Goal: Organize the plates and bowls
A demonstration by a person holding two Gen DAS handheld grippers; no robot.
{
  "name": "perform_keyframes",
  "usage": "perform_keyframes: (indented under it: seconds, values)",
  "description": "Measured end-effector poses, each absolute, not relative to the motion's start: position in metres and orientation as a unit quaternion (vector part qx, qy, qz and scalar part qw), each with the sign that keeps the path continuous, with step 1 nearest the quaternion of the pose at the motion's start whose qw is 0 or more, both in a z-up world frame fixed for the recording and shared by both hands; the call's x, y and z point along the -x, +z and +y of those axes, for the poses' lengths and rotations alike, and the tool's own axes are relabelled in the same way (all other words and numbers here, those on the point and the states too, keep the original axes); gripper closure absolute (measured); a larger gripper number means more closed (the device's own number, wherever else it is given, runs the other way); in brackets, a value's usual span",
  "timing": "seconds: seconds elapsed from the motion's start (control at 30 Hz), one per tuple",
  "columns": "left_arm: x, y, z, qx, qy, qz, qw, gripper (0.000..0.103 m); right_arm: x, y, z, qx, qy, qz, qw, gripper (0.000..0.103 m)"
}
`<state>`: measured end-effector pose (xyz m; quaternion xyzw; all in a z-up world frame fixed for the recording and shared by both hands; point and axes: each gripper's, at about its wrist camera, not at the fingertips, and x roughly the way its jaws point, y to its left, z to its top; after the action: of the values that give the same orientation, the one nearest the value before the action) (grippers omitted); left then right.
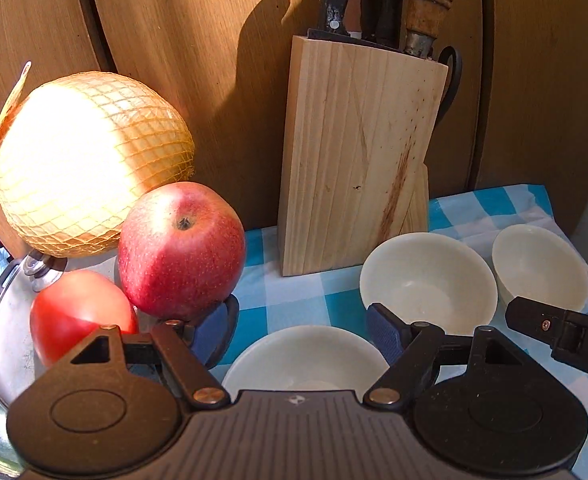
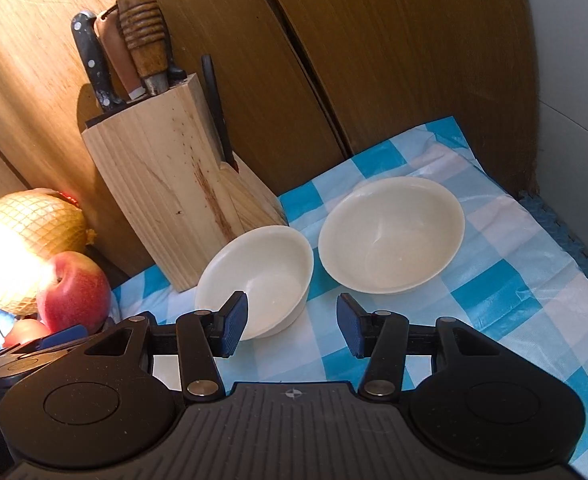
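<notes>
Between the spread fingers of the left gripper [image 1: 304, 330], and just under them, lies a shallow white dish [image 1: 306, 360], its rim straight ahead of the pads; nothing is held. Past the right-hand finger sits the middle bowl [image 1: 428, 280], and beyond that the far bowl [image 1: 540, 266].

In the right wrist view the right gripper [image 2: 291, 326] is also apart and empty. The middle bowl [image 2: 255, 280] lies just ahead of its left finger [image 2: 233, 324], the finger overlapping the near rim (contact cannot be told), while the far bowl [image 2: 392, 234] stands farther out, a little to the right of centre.

The bowls are round, so no axis matters. Judging by reach, the left gripper is nearer the dish and the right nearer both bowls on the checked tabletop [image 2: 494, 280].
</notes>
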<state>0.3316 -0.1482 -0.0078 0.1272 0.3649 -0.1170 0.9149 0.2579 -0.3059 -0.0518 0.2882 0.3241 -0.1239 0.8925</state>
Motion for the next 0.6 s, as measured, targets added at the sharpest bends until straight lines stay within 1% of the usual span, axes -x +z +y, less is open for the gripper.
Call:
perform_keyframes:
  seconds: [0.2, 0.6]
  values:
    - [-0.344, -0.011, -0.159, -0.127, -0.138, 0.353, 0.917, 0.032, -0.270, -0.060, -0.311, -0.290, -0.134, 0.324, 0.890, 0.045]
    - [-0.368, -0.023, -0.167, -0.099, -0.155, 0.377, 0.908, 0.032, -0.288, -0.070, -0.315, -0.307, -0.132, 0.325, 0.885, 0.046]
